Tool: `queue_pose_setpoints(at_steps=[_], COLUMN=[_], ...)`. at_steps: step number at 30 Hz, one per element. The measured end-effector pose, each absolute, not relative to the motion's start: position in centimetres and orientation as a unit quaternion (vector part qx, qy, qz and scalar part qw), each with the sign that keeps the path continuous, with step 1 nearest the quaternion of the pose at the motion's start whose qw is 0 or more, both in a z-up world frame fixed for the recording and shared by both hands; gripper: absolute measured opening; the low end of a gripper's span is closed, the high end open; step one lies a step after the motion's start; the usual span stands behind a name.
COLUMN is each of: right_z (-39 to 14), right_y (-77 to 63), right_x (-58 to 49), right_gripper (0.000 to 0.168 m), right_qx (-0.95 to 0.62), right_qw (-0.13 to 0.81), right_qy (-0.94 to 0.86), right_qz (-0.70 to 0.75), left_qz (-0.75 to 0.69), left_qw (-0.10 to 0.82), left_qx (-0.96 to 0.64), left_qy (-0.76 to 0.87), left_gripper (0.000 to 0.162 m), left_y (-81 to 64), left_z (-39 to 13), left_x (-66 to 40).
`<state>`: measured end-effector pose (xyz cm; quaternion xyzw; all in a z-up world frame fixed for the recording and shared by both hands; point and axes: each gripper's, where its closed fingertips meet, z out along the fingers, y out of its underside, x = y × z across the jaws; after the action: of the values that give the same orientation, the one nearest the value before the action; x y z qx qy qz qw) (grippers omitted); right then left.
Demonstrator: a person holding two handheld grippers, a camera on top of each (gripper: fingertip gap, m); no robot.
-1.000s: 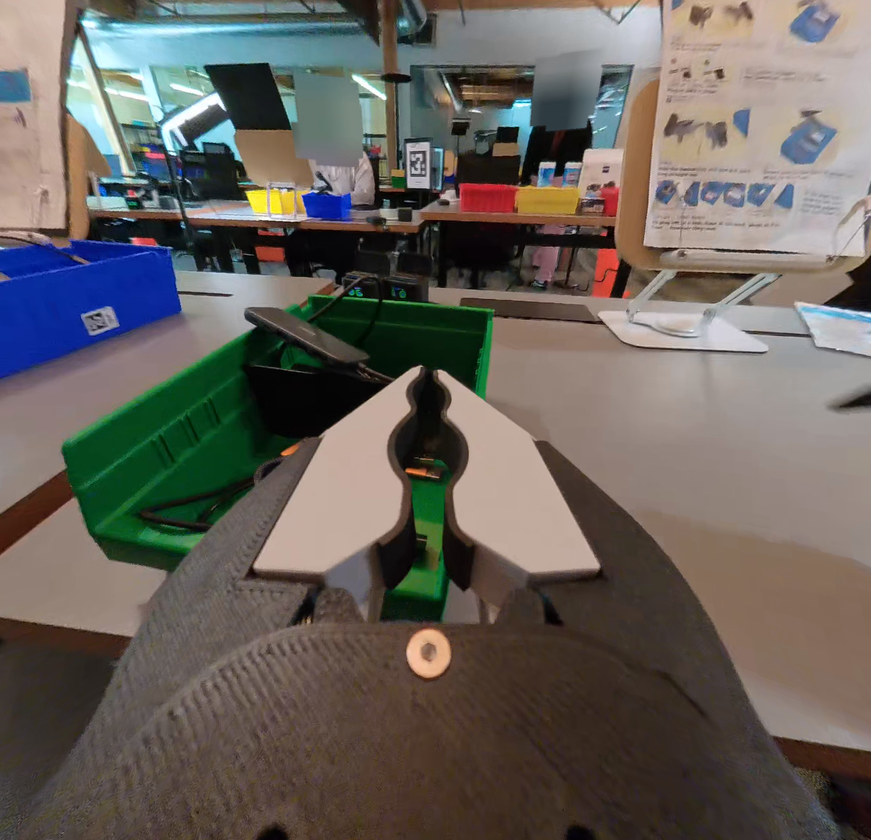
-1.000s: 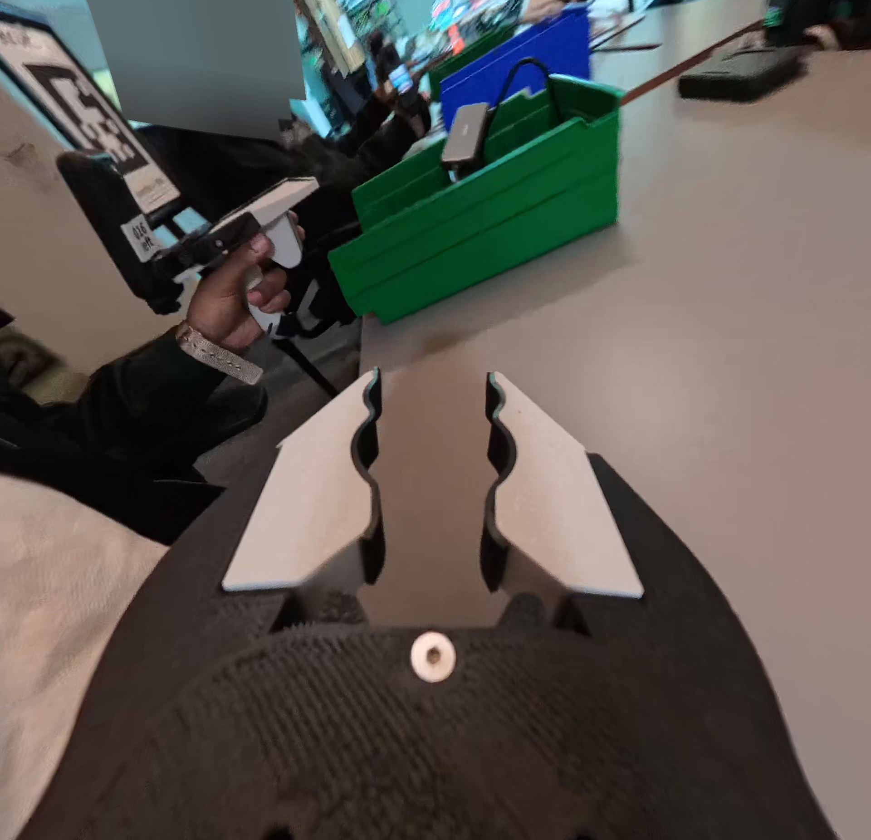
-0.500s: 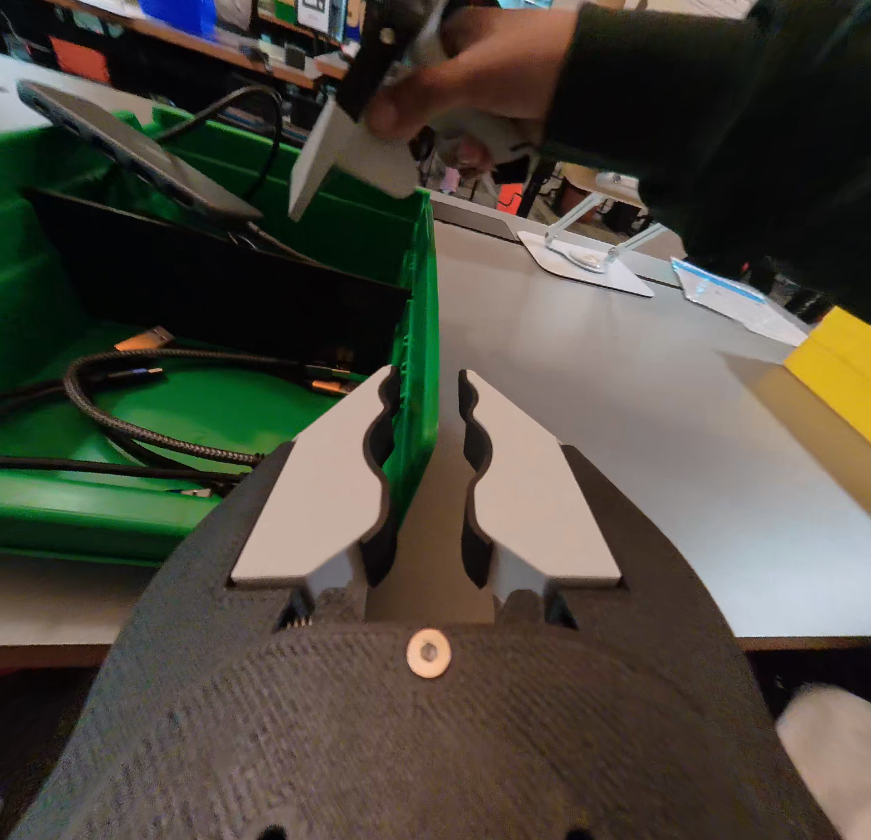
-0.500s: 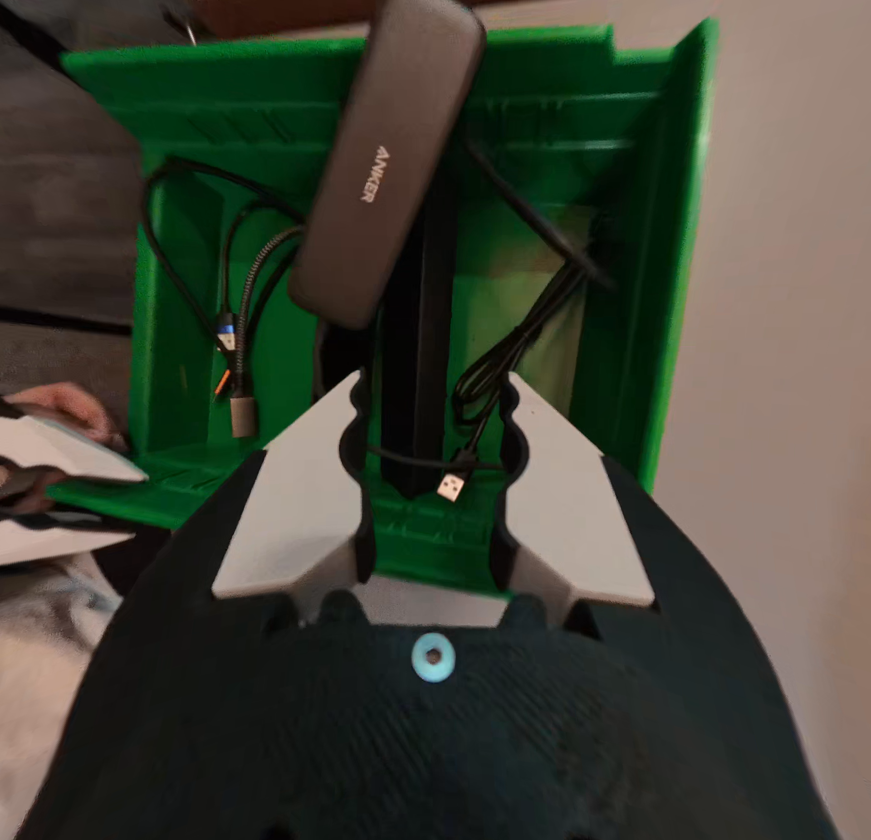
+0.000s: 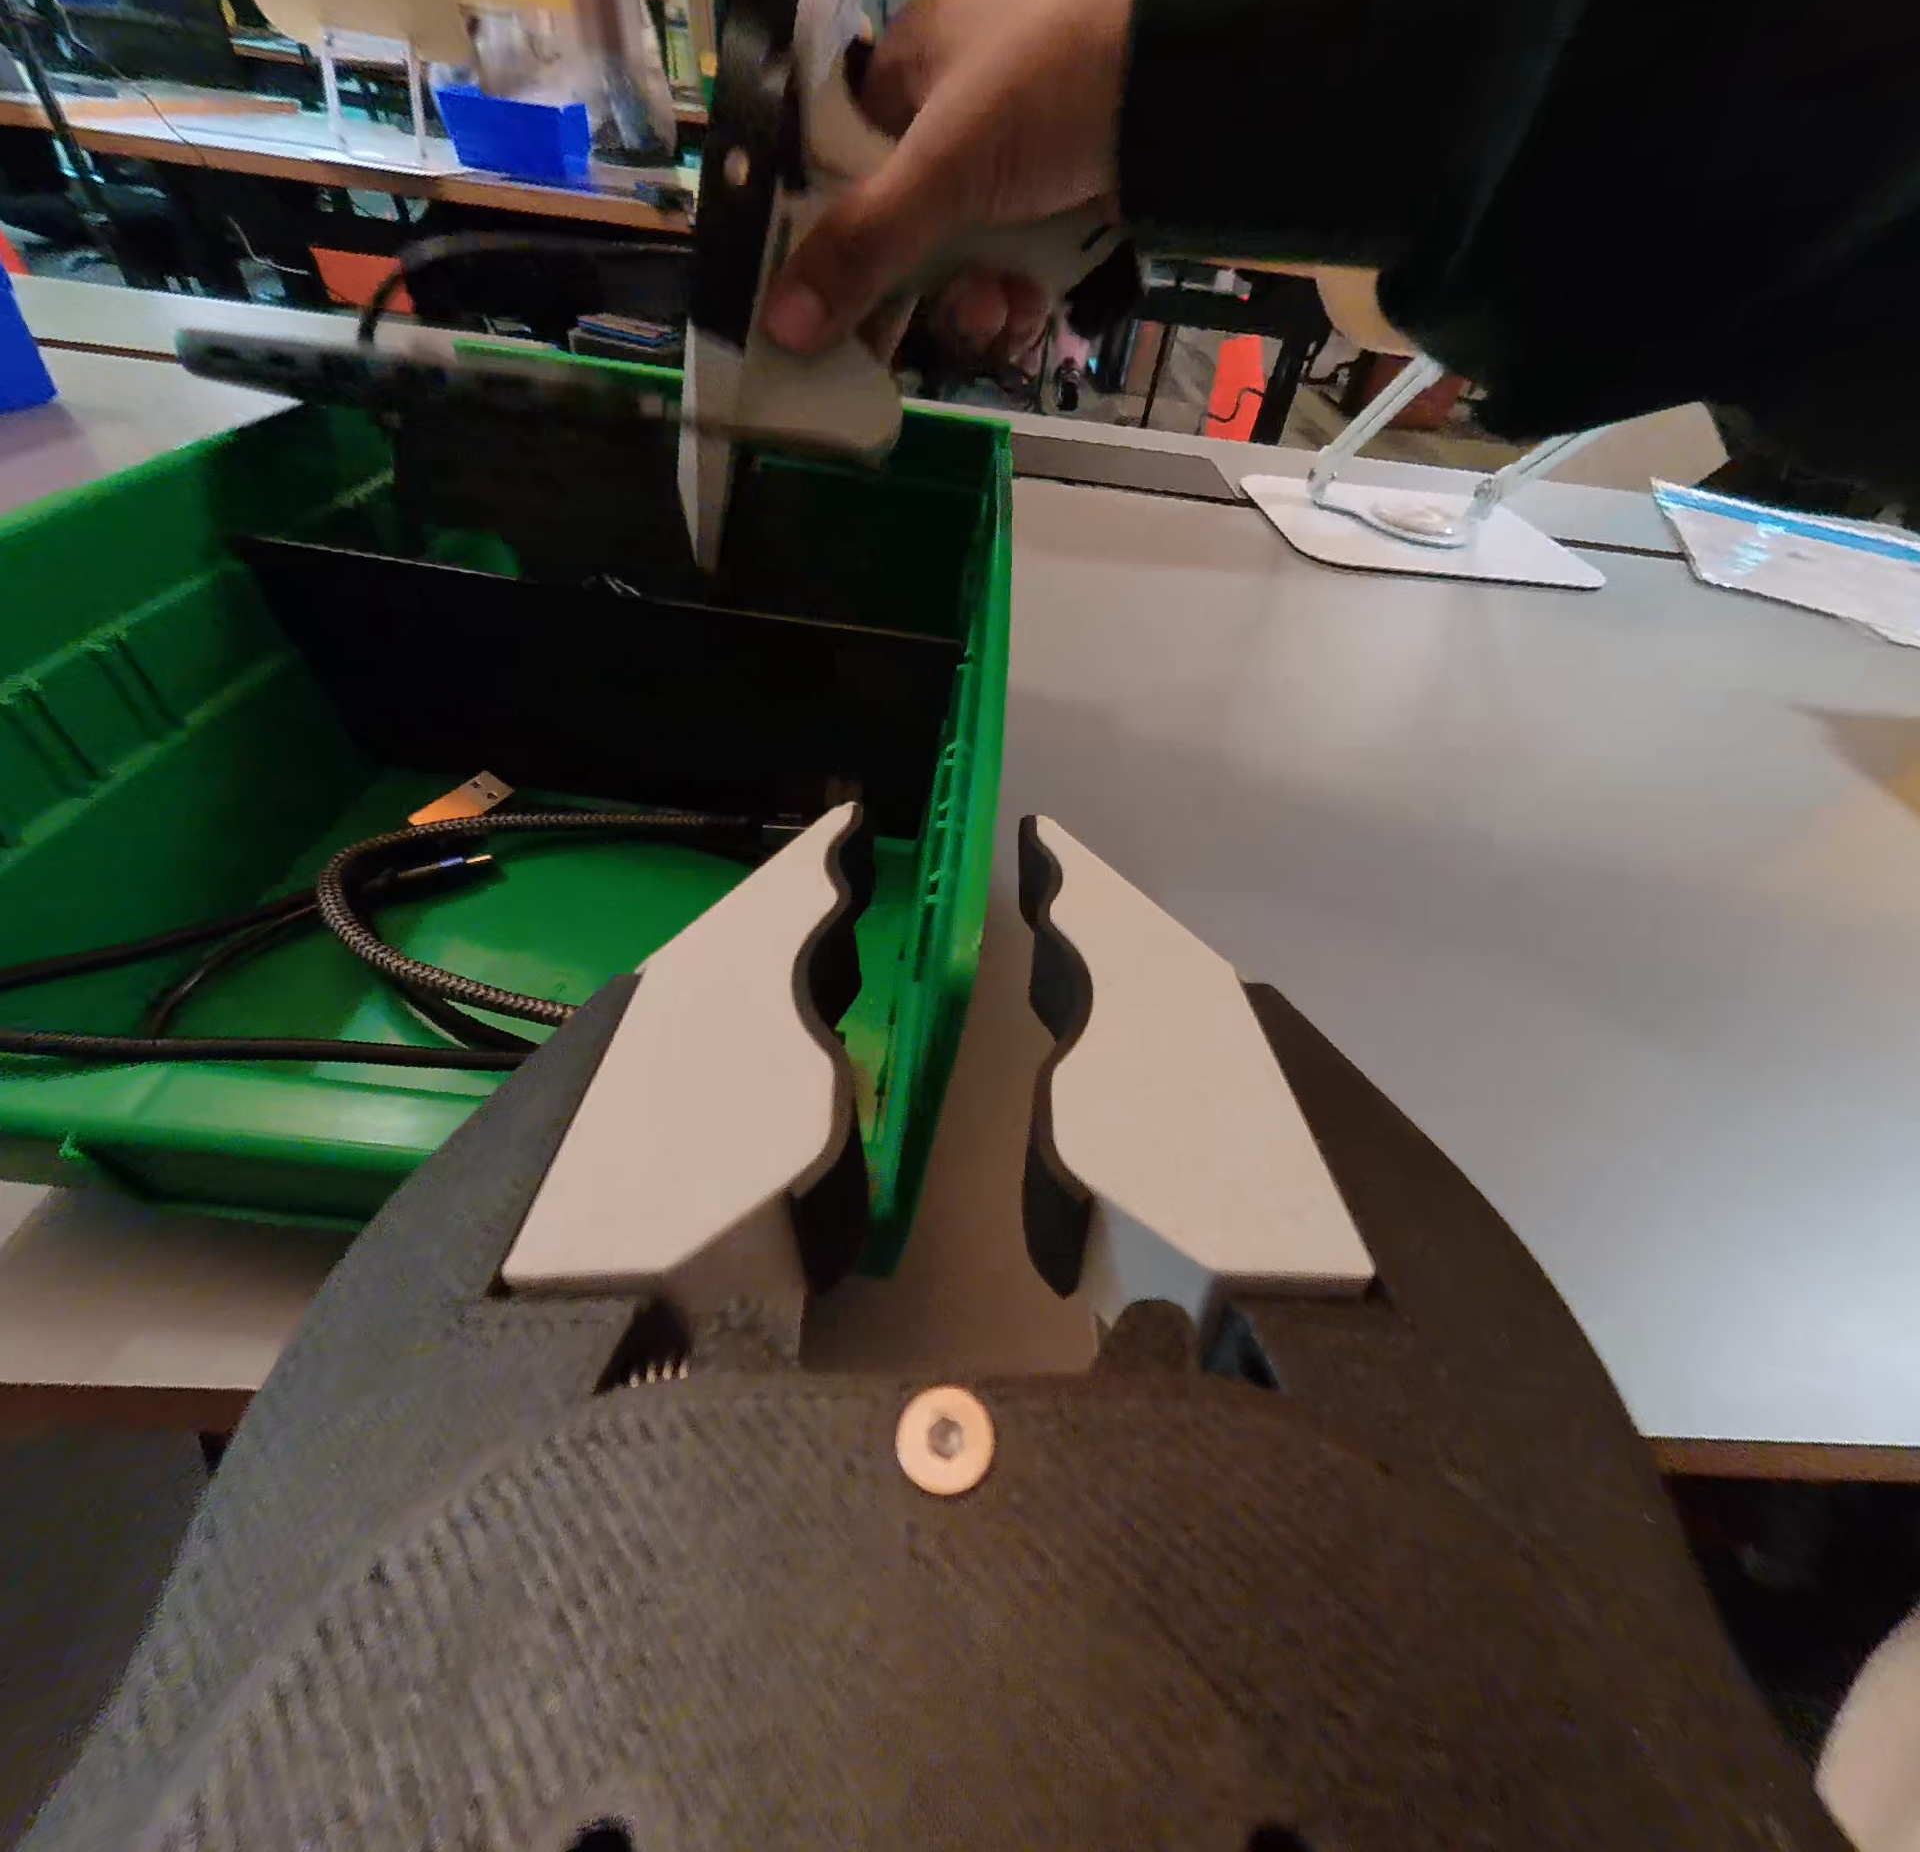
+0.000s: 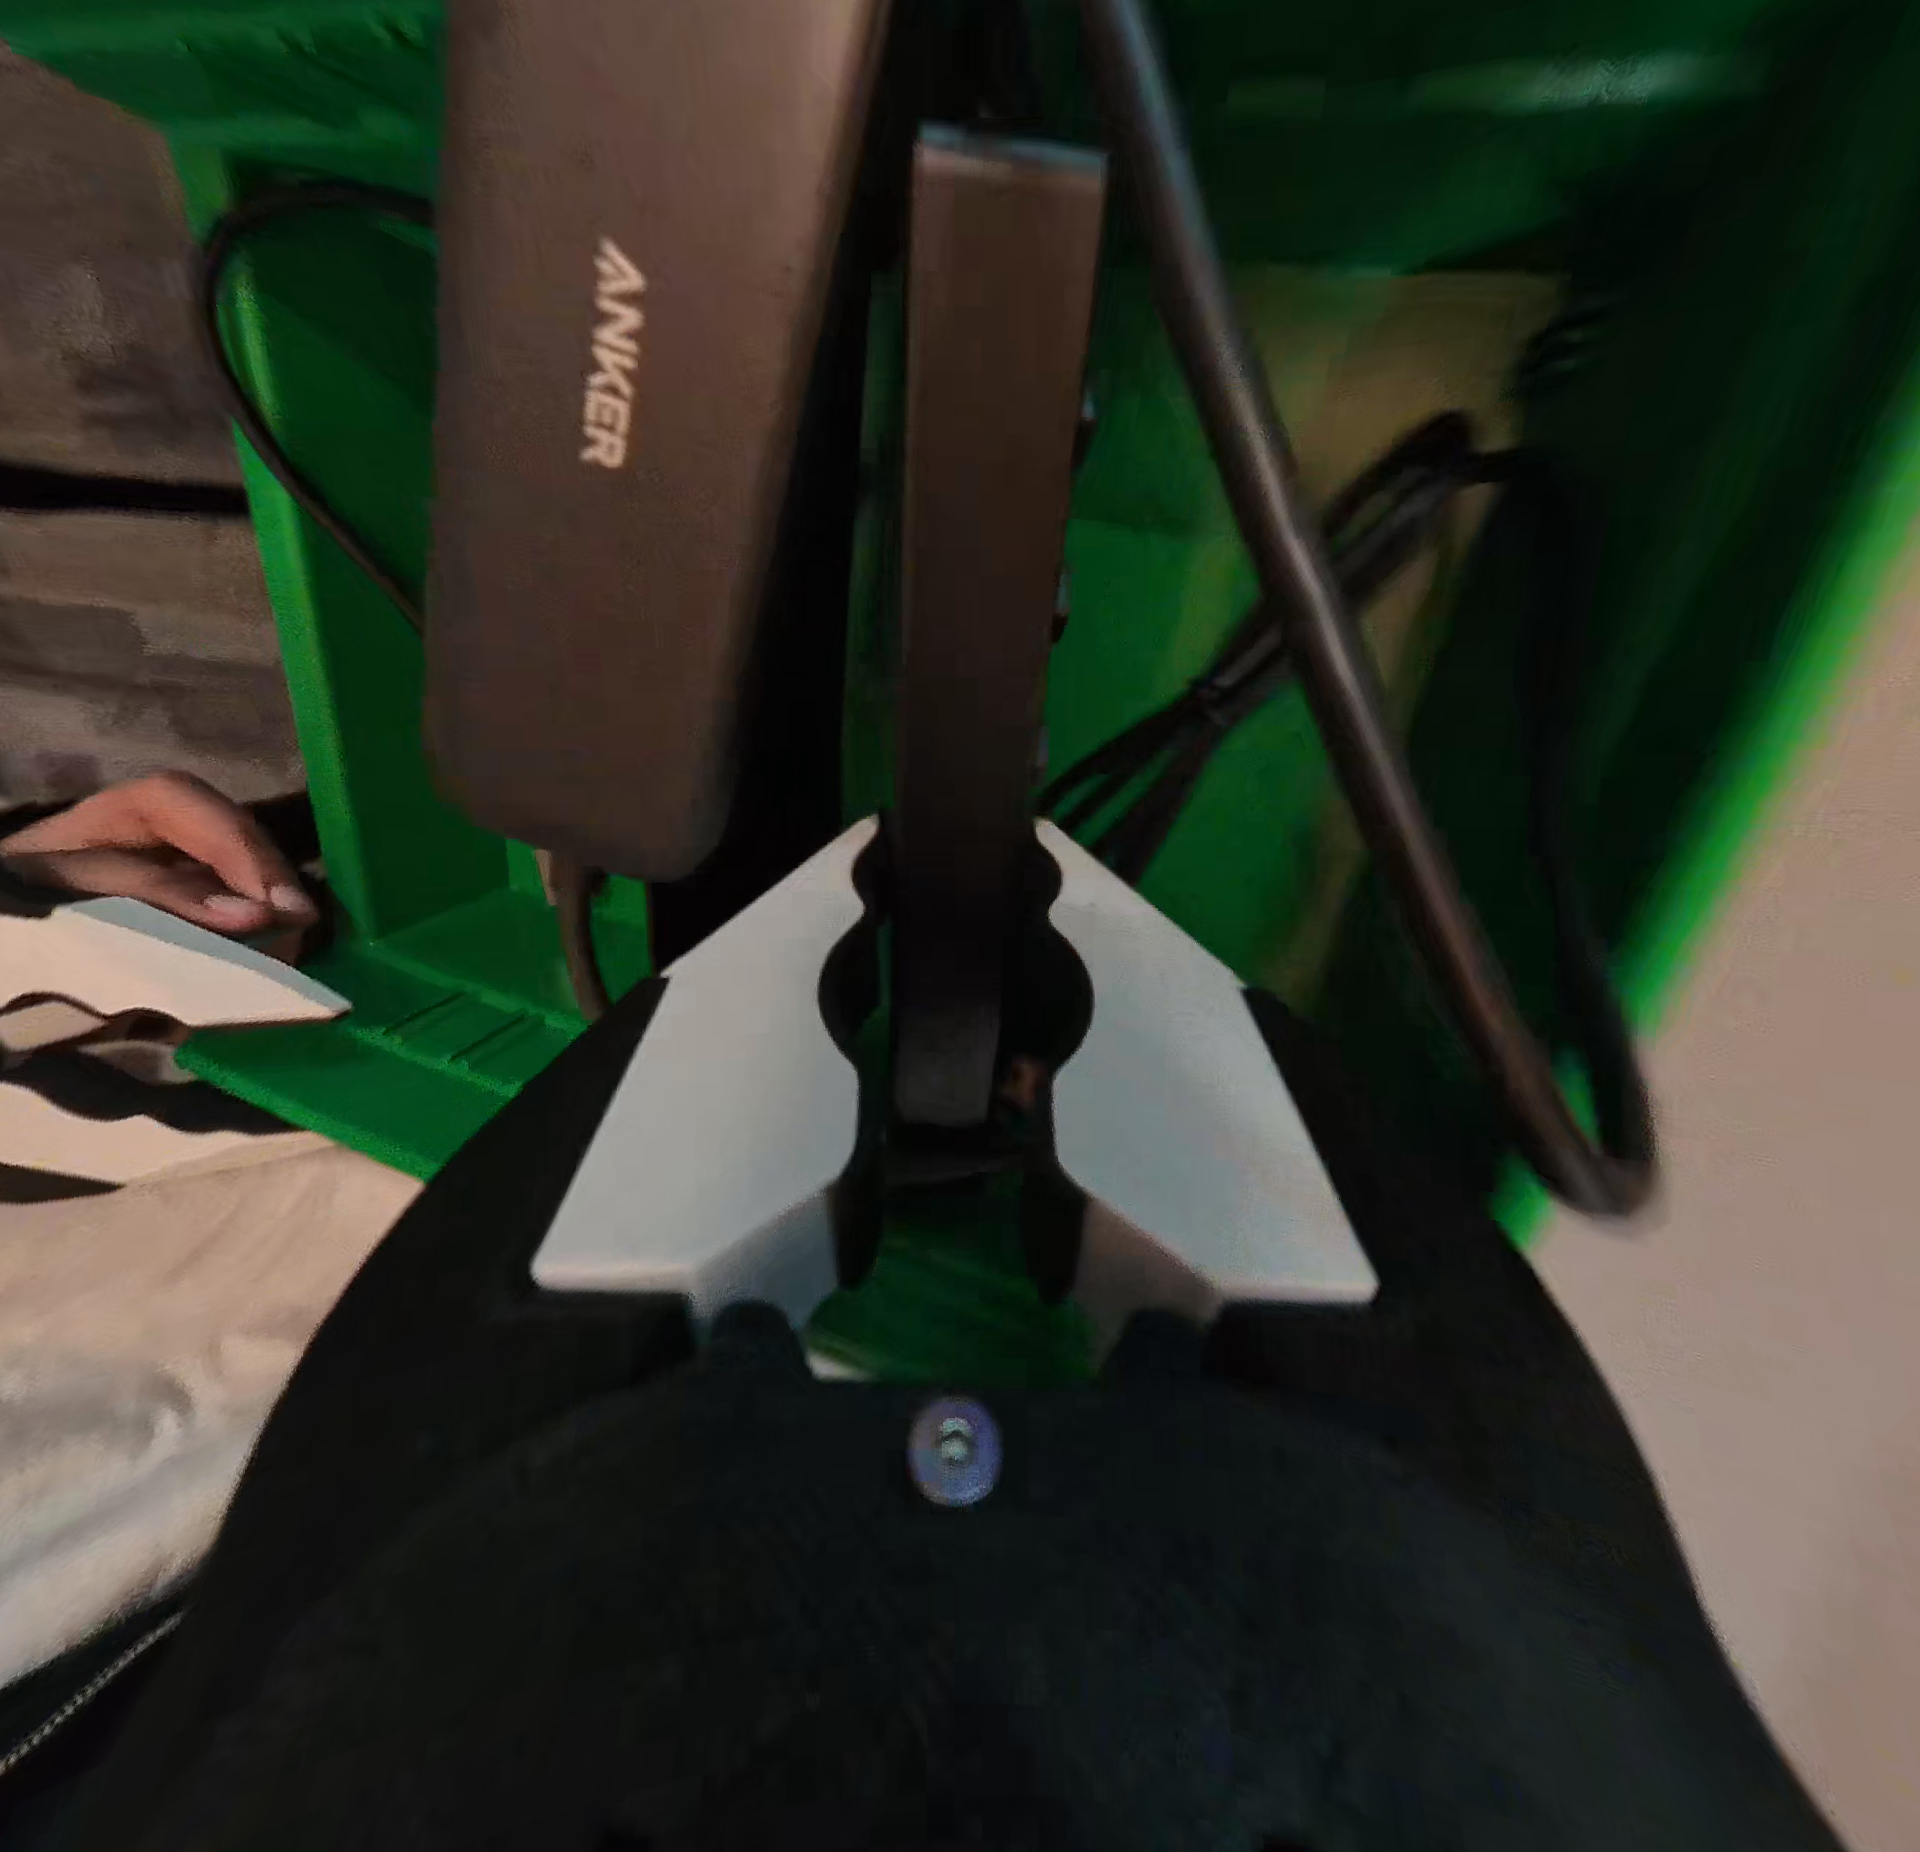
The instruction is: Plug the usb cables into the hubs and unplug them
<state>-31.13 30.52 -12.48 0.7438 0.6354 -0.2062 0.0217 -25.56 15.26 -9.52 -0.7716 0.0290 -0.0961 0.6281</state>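
Observation:
A green bin (image 5: 966, 576) with a black divider (image 5: 582, 680) stands on the grey table. Its near compartment holds braided and black USB cables (image 5: 416, 929) with loose plugs (image 5: 468, 796). A wide grey hub (image 6: 644, 400) rests tilted on the divider; it also shows in the left wrist view (image 5: 416, 379). My right gripper (image 6: 961, 867) points down into the bin, shut on a narrow dark grey hub (image 6: 987, 555) seen edge-on, its black cable (image 6: 1309, 576) looping right. My left gripper (image 5: 938, 826) is open and empty, with the bin's right wall between its fingers.
The hand-held right gripper (image 5: 717, 431) and a dark sleeve fill the upper right of the left wrist view. A white stand (image 5: 1434, 524) and a plastic bag (image 5: 1787, 566) lie at the far right. The table's front edge (image 5: 1766, 1459) is near. Benches stand behind.
My left gripper opened and moved up to the bin's right wall. My right gripper swung over the bin, dropped into it and closed on the narrow hub.

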Motion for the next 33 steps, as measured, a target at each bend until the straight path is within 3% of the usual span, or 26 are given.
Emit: queue_pose_setpoints(at_steps=[9,17,27,33], right_z=[-4.8,0.2,8.6,12.8], right_y=[33.9,34.3,34.8,34.6], right_x=[-28.2,-29.5,-32.8,-31.0], right_gripper=[0.022,0.023,0.024,0.024], right_qx=[0.747,0.699,0.599,0.567], right_qw=[-0.117,-0.282,-0.463,-0.524], right_qy=[0.642,0.636,0.5,0.499], right_qz=[-0.129,-0.166,-0.42,-0.393], left_qz=[-0.094,-0.108,-0.104,-0.103], left_qw=[0.621,0.616,0.618,0.62], left_qx=[-0.777,-0.779,-0.778,-0.777], left_qy=[0.04,0.031,0.037,0.037], left_gripper=[0.026,0.026,0.026,0.028], left_y=[15.4,15.4,15.3,15.3], left_z=[-9.9,-10.1,-10.0,-10.0], left_x=[-24.8,-24.7,-24.7,-24.7])
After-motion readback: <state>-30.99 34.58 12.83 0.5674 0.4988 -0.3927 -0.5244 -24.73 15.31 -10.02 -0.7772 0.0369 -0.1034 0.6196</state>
